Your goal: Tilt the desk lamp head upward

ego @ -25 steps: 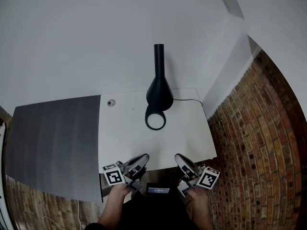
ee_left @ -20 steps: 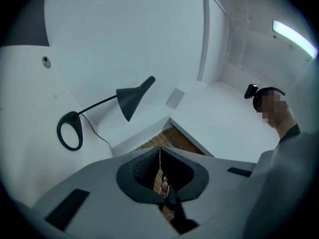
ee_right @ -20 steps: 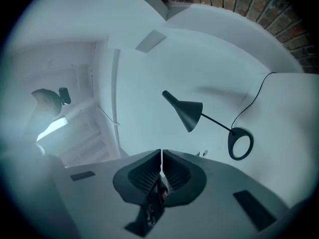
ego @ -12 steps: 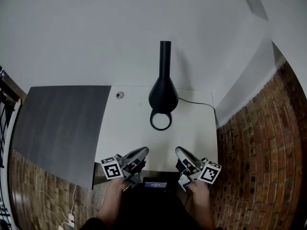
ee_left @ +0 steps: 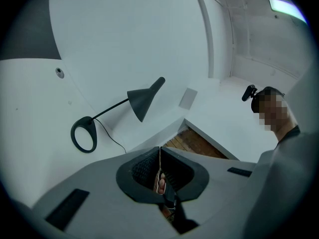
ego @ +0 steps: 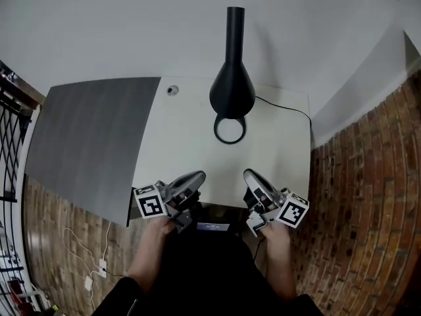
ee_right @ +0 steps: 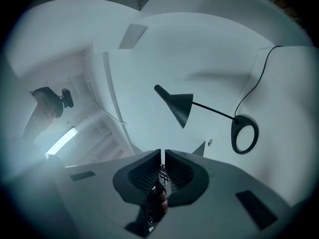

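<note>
Fingers (ee_left: 142, 169) of the two grippers pressing shut on nothing, left gripper (ego: 196, 176) and right gripper (ego: 250, 174) hovering level at the one table's (ego: 184, 137) near edge, pointing toward the one lamp (ego: 232, 91) standing at its far edge.

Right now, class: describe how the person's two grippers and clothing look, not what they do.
The left gripper and right gripper match: rounded grey shells, dark ribbed pads inside the jaws, each carrying a white cube with black square markers. The person wears dark clothes.
</note>
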`<state>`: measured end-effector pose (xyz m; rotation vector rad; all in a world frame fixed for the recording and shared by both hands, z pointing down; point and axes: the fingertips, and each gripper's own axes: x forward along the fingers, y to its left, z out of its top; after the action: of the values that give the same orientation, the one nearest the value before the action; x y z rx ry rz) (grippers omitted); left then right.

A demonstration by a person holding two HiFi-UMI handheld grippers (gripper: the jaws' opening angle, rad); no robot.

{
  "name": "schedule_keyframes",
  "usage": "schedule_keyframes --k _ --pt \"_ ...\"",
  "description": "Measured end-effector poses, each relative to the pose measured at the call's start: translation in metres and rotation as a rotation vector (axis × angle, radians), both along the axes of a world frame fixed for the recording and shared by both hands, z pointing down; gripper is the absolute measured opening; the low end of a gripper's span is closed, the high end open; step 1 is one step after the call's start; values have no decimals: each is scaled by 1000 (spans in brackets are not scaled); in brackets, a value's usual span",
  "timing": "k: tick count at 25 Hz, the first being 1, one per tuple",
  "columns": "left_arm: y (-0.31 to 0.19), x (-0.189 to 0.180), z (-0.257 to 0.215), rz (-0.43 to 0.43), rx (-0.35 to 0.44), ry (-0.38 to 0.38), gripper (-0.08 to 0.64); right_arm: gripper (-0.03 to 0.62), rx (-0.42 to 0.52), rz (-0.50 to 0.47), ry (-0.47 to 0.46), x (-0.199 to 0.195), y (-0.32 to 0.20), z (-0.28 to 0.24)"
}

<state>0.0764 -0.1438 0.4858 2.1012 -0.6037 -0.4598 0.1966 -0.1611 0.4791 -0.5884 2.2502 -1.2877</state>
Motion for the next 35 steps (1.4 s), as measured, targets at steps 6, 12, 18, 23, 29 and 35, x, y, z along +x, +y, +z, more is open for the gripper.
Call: schedule_keyframes --k 6,12,18,23,29,35 --pt "-22 2 11 40 -15 52 17 14 -14 56 60 6 -10 5" --pt "-60 0 18 100 -17 94 17 14 -10 128 118 2 -30 -5" --pt "-89 -9 41 154 -49 113 17 28 28 185 201 -18 -51 -15" --pt "-110 -10 81 155 -112 127 17 114 32 214 251 -28 -53 -16" --pt "-129 8 123 156 -183 132 18 115 4 208 270 -32 -60 -7" --pt "-155 44 159 179 -262 121 18 115 -11 136 275 -34 -81 7"
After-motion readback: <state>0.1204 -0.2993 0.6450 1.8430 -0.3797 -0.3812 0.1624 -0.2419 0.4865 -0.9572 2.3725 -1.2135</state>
